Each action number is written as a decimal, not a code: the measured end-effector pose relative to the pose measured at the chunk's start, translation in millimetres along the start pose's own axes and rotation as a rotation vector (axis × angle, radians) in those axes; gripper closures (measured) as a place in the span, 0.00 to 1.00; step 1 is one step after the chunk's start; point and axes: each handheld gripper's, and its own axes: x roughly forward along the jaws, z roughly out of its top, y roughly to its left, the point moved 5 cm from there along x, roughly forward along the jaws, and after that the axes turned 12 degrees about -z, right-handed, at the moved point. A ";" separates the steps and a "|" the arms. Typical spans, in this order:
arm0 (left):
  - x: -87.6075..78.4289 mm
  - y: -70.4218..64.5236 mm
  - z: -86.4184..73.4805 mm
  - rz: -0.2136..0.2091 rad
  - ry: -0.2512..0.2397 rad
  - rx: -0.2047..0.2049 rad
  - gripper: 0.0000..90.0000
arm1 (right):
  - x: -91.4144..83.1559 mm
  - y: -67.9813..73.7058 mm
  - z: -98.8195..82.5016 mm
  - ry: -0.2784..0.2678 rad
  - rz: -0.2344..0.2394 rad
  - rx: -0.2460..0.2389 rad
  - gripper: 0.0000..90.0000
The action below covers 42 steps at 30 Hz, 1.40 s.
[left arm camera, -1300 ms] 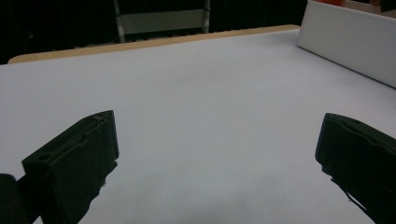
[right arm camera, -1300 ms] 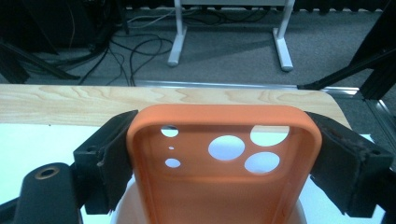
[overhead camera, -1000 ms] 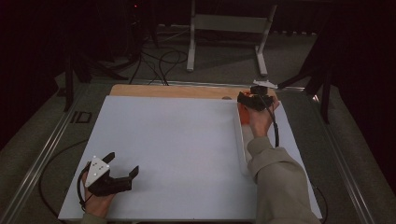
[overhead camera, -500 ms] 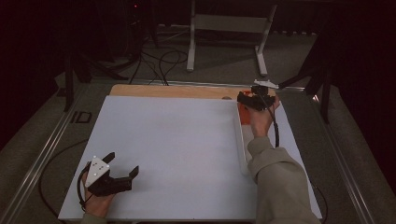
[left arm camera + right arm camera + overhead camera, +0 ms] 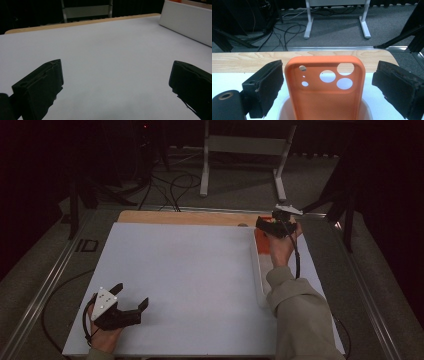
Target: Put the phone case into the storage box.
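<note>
There is no writing to read anywhere, not on the case and not on the tools.

The orange phone case (image 5: 325, 92) stands in the middle of the right gripper view, with its bottom end inside a white tray (image 5: 283, 112). It has three big round holes and some tiny ones near its top. In the high view it sits at the upper right of the frame. The right gripper (image 5: 327, 87) has its fingers spread wide, one on each side of the case, not touching it; they have just been opening.

The left gripper (image 5: 131, 301) rests at the lower left of the high view, fingers let go and holding nothing.

The bench (image 5: 190, 270) has a big white sheet on it, with a strip of light wood at the far edge. Behind it the room is dark, with grey carpet, black cables (image 5: 165, 185) and a white metal stand (image 5: 245, 150).
</note>
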 end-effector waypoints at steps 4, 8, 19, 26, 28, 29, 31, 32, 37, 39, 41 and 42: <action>-0.1 0.2 0.0 0.001 -0.001 -0.001 0.00 | -2.9 -2.3 2.0 0.000 0.001 -0.009 0.09; 0.4 -0.3 0.0 0.000 0.001 0.000 0.00 | -5.7 -3.8 3.0 0.006 0.004 -0.023 0.09; 0.7 -0.4 -0.3 0.001 0.006 0.003 0.00 | -11.0 1.1 -3.1 0.075 0.035 -0.099 0.10; 1.2 -0.9 -0.3 -0.001 0.008 0.005 0.00 | -18.8 5.5 -4.0 0.074 0.071 -0.145 0.10; 1.2 -0.8 -0.4 0.000 0.008 0.004 0.00 | -21.6 6.8 -4.2 0.075 0.083 -0.151 0.11; 1.0 -0.9 -0.3 0.000 0.006 0.004 0.00 | -24.5 8.0 -4.9 0.072 0.098 -0.160 0.13; 1.0 -0.9 -0.3 0.001 0.007 0.004 0.00 | -27.7 9.3 -6.5 0.071 0.115 -0.167 0.13; 1.1 -1.0 -0.3 0.000 0.006 0.004 0.00 | -27.7 9.3 -6.5 0.071 0.115 -0.167 0.13; 1.5 -1.3 -0.2 -0.001 0.008 0.007 0.00 | -37.0 12.8 -10.0 0.062 0.153 -0.174 0.12; 1.5 -1.4 -0.1 -0.001 0.007 0.007 0.00 | -40.7 14.5 -11.7 0.059 0.166 -0.183 0.11; 1.6 -1.5 -0.2 -0.001 0.009 0.007 0.00 | -44.1 16.5 -13.5 0.057 0.178 -0.189 0.11; 1.7 -1.6 -0.2 -0.002 0.009 0.007 0.00 | -45.9 17.2 -14.2 0.055 0.185 -0.192 0.10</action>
